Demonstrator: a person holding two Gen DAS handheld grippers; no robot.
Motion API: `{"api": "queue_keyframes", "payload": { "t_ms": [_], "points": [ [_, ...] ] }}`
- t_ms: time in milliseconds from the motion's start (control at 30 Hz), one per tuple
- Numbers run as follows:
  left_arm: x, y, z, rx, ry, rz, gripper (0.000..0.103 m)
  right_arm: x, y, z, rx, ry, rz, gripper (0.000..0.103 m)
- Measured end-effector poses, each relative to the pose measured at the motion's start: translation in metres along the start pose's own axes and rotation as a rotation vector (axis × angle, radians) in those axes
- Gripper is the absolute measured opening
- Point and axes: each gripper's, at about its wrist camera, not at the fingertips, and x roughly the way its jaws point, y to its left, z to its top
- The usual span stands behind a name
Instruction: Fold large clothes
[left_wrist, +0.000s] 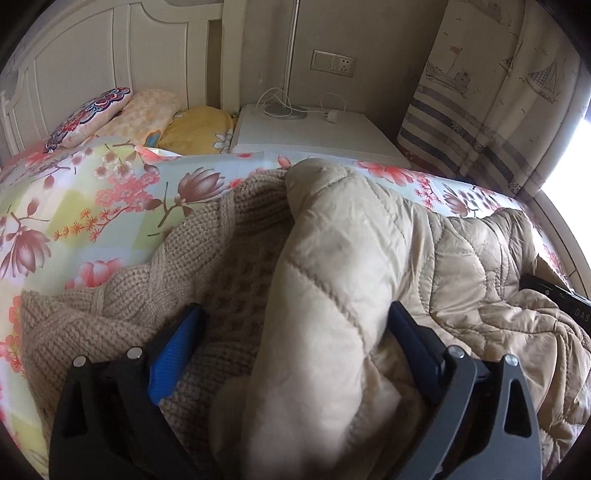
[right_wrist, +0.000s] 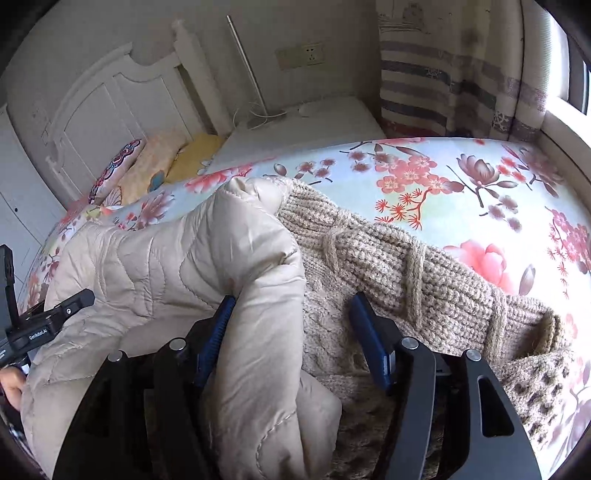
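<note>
A beige quilted jacket (left_wrist: 424, 258) lies on the flowered bedspread (left_wrist: 92, 192), with a tan cable-knit sweater (left_wrist: 122, 306) under and beside it. My left gripper (left_wrist: 295, 325) is open, its blue fingers either side of a thick fold of the jacket's sleeve. In the right wrist view the jacket (right_wrist: 155, 258) lies on the left and the sweater (right_wrist: 424, 273) on the right. My right gripper (right_wrist: 291, 314) is open too, its jaws around a jacket fold, the right finger over the sweater. The left gripper's body (right_wrist: 44, 325) shows at the left edge.
White headboard (left_wrist: 92, 62) and pillows (left_wrist: 110, 118) at the bed's head. A white nightstand (left_wrist: 314, 133) with a lamp base and cables stands behind the bed. Striped curtain (left_wrist: 491, 92) and bright window on the right. Bare bedspread (right_wrist: 480, 192) lies to the right.
</note>
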Motion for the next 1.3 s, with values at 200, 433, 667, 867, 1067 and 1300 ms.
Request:
{"api": "queue_keyframes", "payload": {
  "t_ms": [200,433,667,867,1067,1300],
  "points": [
    [-0.092,-0.011,-0.014,-0.035,-0.242,0.095,0.099,-0.07,0.031,-0.016,-0.063,-0.121,-0.051,0.06],
    [-0.108,-0.078,-0.082,0.264,-0.182,0.166,0.101,-0.088,0.089,-0.075,-0.337,-0.035,-0.044,0.064],
    [-0.164,-0.04,-0.129,0.155,-0.219,0.185,0.101,-0.151,0.063,-0.115,-0.275,-0.118,-0.039,0.066],
    [-0.246,0.017,-0.216,0.077,-0.22,0.153,0.101,-0.247,0.03,-0.191,-0.341,-0.206,-0.082,0.078],
    [-0.289,0.054,-0.322,0.003,-0.153,0.14,0.101,-0.28,-0.021,-0.29,-0.23,-0.145,-0.126,0.079],
    [-0.296,0.073,-0.371,0.013,-0.133,0.173,0.101,-0.272,-0.044,-0.36,-0.107,-0.076,-0.015,0.084]
  ]
}}
